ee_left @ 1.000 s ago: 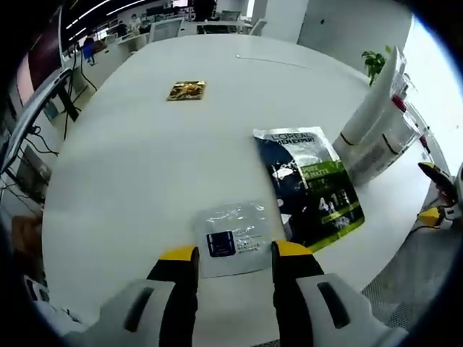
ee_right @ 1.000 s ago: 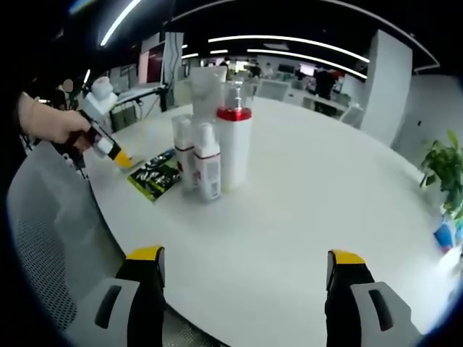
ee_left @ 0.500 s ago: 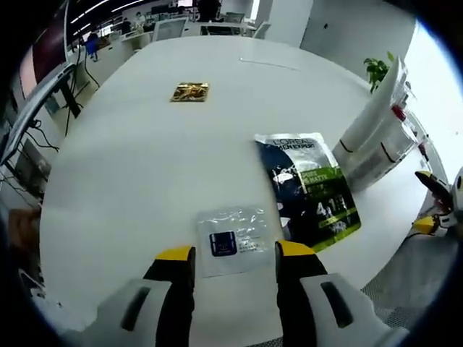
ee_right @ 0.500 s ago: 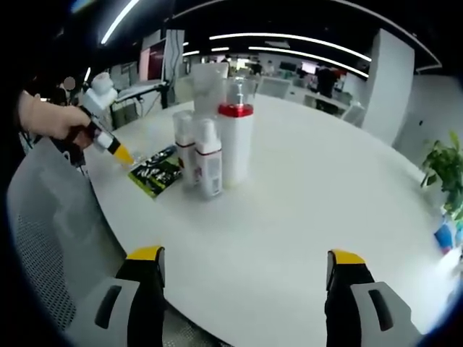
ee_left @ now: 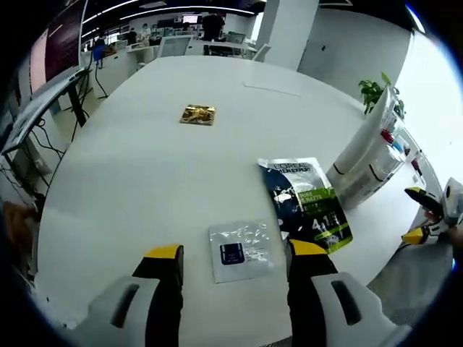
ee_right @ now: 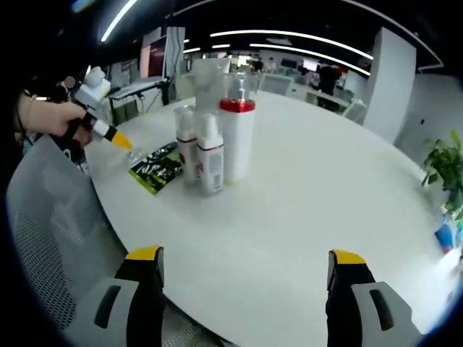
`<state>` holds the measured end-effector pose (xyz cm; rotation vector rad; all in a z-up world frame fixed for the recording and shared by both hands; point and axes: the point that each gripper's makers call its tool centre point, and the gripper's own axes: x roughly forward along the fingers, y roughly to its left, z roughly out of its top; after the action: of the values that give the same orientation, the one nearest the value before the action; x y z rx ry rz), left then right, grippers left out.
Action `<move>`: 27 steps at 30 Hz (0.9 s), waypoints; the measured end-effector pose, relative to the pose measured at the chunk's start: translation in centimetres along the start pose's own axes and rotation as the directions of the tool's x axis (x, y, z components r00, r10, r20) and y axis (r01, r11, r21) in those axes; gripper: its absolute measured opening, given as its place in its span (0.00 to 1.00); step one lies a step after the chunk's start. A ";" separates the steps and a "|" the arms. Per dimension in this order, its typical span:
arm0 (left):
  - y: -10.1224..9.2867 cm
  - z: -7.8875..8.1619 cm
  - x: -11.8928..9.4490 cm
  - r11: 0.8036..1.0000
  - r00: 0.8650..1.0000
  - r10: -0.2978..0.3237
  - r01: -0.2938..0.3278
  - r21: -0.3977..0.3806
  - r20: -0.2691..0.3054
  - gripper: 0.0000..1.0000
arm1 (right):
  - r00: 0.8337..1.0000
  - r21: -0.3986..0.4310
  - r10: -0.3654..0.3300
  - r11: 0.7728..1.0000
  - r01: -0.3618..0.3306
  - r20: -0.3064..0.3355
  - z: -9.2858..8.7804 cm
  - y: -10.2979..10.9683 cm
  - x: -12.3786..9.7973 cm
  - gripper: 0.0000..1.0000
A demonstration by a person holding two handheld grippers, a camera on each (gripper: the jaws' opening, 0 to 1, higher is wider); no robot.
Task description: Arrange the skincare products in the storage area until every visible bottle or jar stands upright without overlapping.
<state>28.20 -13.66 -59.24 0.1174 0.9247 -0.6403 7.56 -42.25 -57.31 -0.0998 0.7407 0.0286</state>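
One large round white table carries everything. In the right gripper view, four containers stand upright in a tight cluster at its far left: a tall white bottle with a red collar and clear cap, two smaller white pump bottles just left of it, one behind the other, and a pale tube rising behind them, its lower part hidden by the bottles. In the left gripper view the same cluster sits at the right edge, stretched by the lens so that the separate bottles are hard to tell apart.

Three flat sachets lie on the table. The dark and green sachet lies just left of the bottles; a clear sachet with a dark label lies nearer, its right edge close to the dark one; a small gold sachet lies well apart, far out on the table. Their fine print is too small to read.

The left gripper hovers with its jaws parted wider than the clear sachet, gripping nothing. The right gripper has its jaws spread very wide over bare table, holding nothing. A hand holds the left gripper at the far left.
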 end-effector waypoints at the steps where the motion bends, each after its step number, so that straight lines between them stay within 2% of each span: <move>1: 0.3 0.0 -0.2 1.000 1.000 0.000 0.000 -0.003 0.006 0.54 | 1.000 0.000 0.001 1.000 -0.001 -0.001 0.0 0.0 0.1 0.98; 7: 0.3 -0.2 -1.6 0.999 0.999 -0.025 0.027 -0.025 0.042 0.60 | 1.000 0.001 0.007 1.000 -0.007 -0.007 -0.2 0.1 0.1 0.98; 11: 0.1 0.5 -2.4 0.998 0.994 -0.066 0.067 -0.008 0.088 0.63 | 1.000 0.002 0.010 1.000 -0.010 -0.010 -0.2 0.1 0.0 0.98; 13: -0.3 0.8 -2.5 0.993 0.987 -0.113 0.111 0.023 0.115 0.63 | 1.000 0.003 0.009 1.000 -0.009 -0.012 -0.2 0.1 0.0 0.97; 19: -0.6 2.0 -5.2 0.987 0.971 -0.158 0.154 0.035 0.179 0.67 | 1.000 0.006 0.007 1.000 -0.007 -0.013 -0.2 0.0 0.0 0.97; 22: -1.1 2.0 -5.9 0.980 0.963 -0.196 0.183 0.083 0.187 0.71 | 1.000 0.006 0.006 1.000 -0.006 -0.012 -0.2 0.0 0.0 0.97; 27: -1.3 1.0 -6.9 0.971 0.956 -0.230 0.213 0.107 0.184 0.79 | 1.000 0.010 0.006 1.000 -0.006 -0.011 -0.2 0.0 0.0 0.97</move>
<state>25.24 -11.88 -53.08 0.0261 0.7255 -0.8845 7.44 -42.26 -57.46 -0.0883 0.7522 0.0303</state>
